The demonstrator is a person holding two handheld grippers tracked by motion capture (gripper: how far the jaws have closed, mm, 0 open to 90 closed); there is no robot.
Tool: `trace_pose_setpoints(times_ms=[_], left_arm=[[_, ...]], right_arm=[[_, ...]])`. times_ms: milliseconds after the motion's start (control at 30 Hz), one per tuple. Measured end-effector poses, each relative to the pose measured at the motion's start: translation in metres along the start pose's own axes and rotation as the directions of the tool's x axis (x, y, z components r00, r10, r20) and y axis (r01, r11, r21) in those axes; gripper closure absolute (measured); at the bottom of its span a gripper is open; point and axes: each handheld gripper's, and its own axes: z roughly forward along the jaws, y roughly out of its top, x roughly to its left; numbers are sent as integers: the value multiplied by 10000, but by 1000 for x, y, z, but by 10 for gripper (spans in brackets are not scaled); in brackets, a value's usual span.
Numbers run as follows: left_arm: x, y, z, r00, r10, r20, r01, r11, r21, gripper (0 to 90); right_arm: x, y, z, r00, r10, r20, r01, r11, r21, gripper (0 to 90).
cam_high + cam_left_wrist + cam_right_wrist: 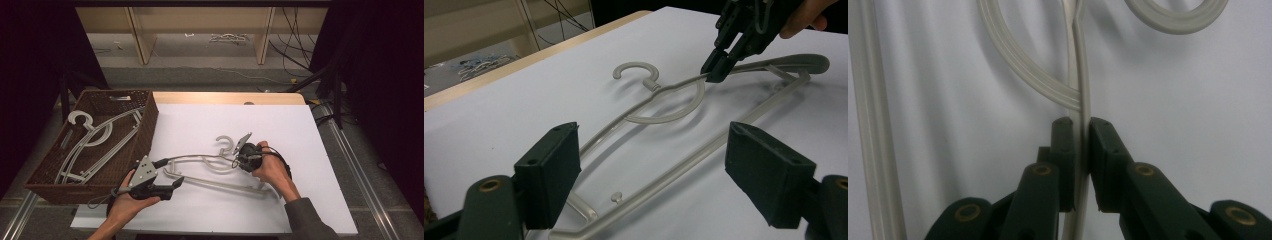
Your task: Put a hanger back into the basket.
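Right gripper (1081, 165): your jaws are pinched flat on the upper arm of the hanger (215, 170), just on your side of the spot where the inner loop joins the arm. The rail between the pads is thin.

Left gripper (170, 175): jaws spread wide with nothing between them, held above the sheet near the hanger's end at about 8 o'clock from the hook (225, 144).

Hanger position: lies flat on the white sheet (280, 130) near the table's middle, hook pointing toward 12 o'clock, bottom bar (684, 167) toward you. The wicker basket (145, 135) sits at 9 o'clock of it, with other hangers (95, 142) already inside.

Risk, slip: you hold a narrow rail at one point, off the hanger's middle. If you lift from here, I judge the long end will sag and swivel in the pads.

Risk, snag: the free end sits close under your left gripper. Raising the right side alone may swing that end into the open jaws or drag it across the sheet.

Risk, flex: the plastic looks slender, so hard squeezing or a quick jerk could bend the arm and spring it loose.

Risk, basket: the hangers inside are stacked crosswise. A tilted entry could catch the hook on the basket wall or on a hanger there.

Precaution: take the far end with your left gripper before raising.
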Motion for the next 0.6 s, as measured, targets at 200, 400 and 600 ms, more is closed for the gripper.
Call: trace_pose_setpoints(times_ms=[200, 400, 600], left_arm=[[5, 10, 16, 9998, -182, -2, 182, 9994, 296, 226], [4, 27, 49, 9992, 371, 169, -387, 9935, 1069, 234], [7, 39, 80, 9977, 636, 243, -669, 9825, 1736, 269]], right_arm=[[8, 3, -15, 9976, -493, 485, 498, 9987, -97, 819], [14, 6, -24, 9944, -780, 720, 798, 9965, -237, 819], [18, 8, -34, 9902, -997, 978, 1041, 9937, -410, 819]])
